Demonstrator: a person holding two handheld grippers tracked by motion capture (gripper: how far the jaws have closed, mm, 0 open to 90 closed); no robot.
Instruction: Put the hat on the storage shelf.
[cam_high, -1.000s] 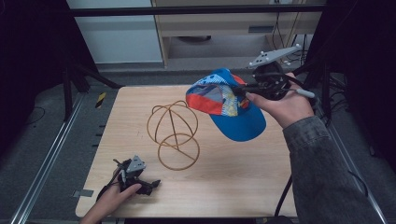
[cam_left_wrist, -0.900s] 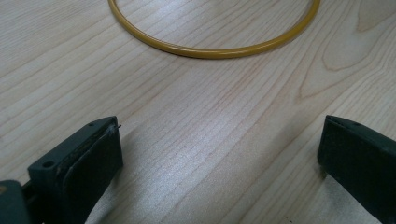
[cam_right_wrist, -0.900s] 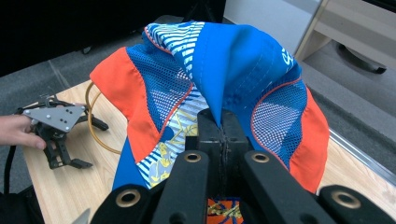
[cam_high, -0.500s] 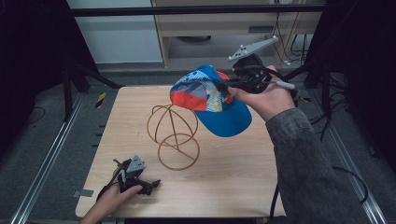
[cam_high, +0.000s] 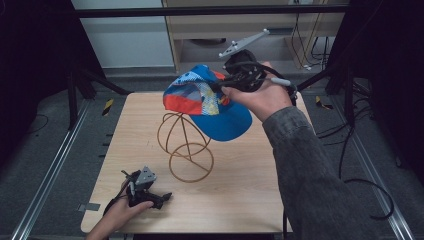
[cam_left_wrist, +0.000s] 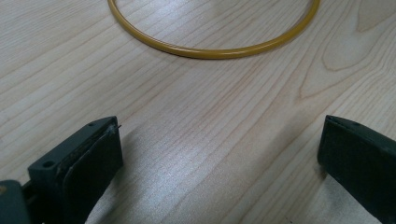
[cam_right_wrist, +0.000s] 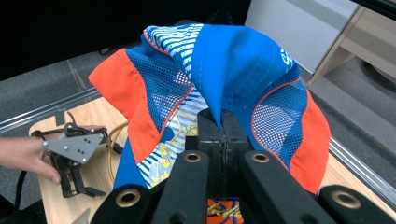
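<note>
A blue, orange and patterned cap (cam_high: 207, 102) hangs in the air above the gold wire hat stand (cam_high: 184, 145), its crown over the stand's top. My right gripper (cam_high: 220, 86) is shut on the cap's fabric (cam_right_wrist: 224, 79), pinched between the two black jaws. My left gripper (cam_high: 159, 198) rests on the table near the front left corner, held by a hand, its jaws wide open with nothing between them (cam_left_wrist: 219, 154). The stand's round base ring (cam_left_wrist: 210, 46) lies just ahead of it.
The stand sits mid-table on a light wooden table (cam_high: 250, 185). Beyond the far edge are a cabinet (cam_high: 200, 35) and cables (cam_high: 310, 45). Metal rails (cam_high: 45, 180) run along both sides on the floor.
My right gripper has carried the cap left and slightly up, bringing it over the wire stand. The left gripper has stayed in place.
</note>
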